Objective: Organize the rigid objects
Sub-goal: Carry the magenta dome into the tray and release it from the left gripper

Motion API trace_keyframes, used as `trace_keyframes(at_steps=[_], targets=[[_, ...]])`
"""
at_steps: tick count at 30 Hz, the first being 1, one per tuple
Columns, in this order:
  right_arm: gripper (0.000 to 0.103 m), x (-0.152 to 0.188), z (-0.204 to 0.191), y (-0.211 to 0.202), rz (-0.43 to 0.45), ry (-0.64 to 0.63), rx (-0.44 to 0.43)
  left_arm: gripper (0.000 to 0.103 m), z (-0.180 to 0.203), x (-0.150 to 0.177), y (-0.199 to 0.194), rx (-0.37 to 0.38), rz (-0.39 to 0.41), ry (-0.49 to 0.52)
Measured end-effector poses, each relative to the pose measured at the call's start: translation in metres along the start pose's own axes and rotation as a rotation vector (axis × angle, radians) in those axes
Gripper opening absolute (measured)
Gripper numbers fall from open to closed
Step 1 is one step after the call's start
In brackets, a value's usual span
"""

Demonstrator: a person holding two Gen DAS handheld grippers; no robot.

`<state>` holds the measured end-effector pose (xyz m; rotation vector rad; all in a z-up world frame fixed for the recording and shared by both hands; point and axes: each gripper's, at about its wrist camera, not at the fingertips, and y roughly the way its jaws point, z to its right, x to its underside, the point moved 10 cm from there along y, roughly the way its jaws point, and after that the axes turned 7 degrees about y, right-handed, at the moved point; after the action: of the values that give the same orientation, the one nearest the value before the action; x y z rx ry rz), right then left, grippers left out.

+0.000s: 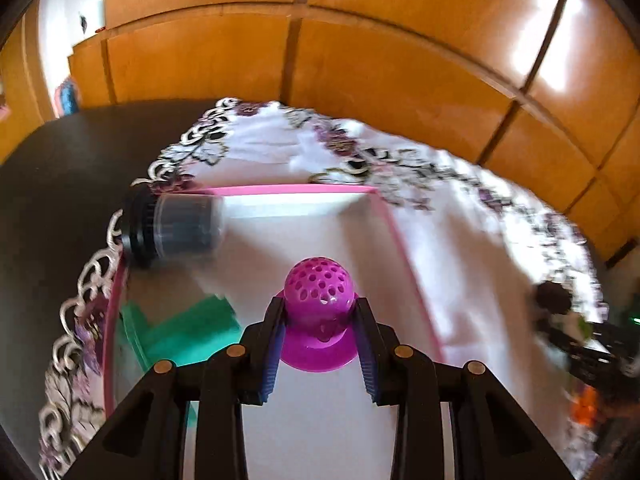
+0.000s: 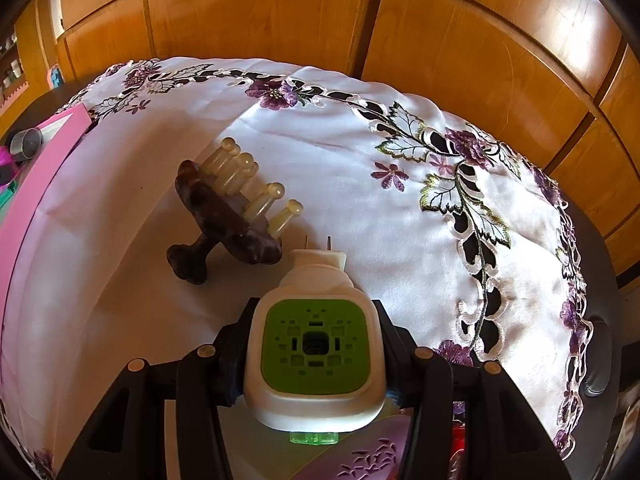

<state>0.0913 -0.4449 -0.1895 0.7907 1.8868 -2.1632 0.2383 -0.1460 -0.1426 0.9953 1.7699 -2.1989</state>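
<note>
My left gripper (image 1: 318, 312) is shut on a purple perforated ball-shaped piece with a flared base (image 1: 318, 292), held above the pink-rimmed white box (image 1: 390, 232). In the box lie a clear jar with a black lid (image 1: 172, 228) on its side and a green plastic piece (image 1: 188, 332). My right gripper (image 2: 314, 344) is shut on a white plug-in device with a green face (image 2: 316, 348), its two prongs pointing forward over the cloth. A dark brown massager with cream pegs (image 2: 232, 208) lies on the cloth just ahead and left of it.
A white embroidered tablecloth (image 2: 400, 220) with purple flowers covers a dark round table (image 1: 52, 184). Orange wooden cabinet doors (image 2: 260, 16) stand behind. The pink box wall (image 2: 36, 176) shows at the left of the right wrist view. A purple patterned item (image 2: 360, 464) lies under my right gripper.
</note>
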Motion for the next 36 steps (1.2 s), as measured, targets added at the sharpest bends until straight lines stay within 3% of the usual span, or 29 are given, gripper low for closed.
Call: trace_keyframes(at_steps=[2, 6, 11, 18, 25, 36], targets=[[0.052, 0.0, 0.0, 0.0, 0.0, 0.001, 0.0, 0.035, -0.003, 0.001, 0.005, 0.001, -0.013, -0.012], [0.052, 0.0, 0.0, 0.0, 0.001, -0.002, 0.003, 0.051, -0.004, 0.005, -0.003, -0.005, 0.015, -0.015], [0.052, -0.001, -0.001, 0.0, 0.004, -0.014, 0.011, 0.054, 0.0, 0.011, -0.031, -0.024, 0.07, -0.003], [0.052, -0.001, -0.001, -0.001, 0.014, -0.035, 0.025, 0.055, 0.017, 0.042, -0.071, -0.059, 0.117, 0.011], [0.052, -0.002, -0.002, -0.002, 0.022, -0.048, 0.033, 0.056, 0.027, 0.075, -0.092, -0.081, 0.113, -0.009], [0.052, -0.002, -0.002, -0.004, 0.032, -0.069, 0.051, 0.06, 0.021, 0.085, -0.11, -0.136, 0.146, -0.006]])
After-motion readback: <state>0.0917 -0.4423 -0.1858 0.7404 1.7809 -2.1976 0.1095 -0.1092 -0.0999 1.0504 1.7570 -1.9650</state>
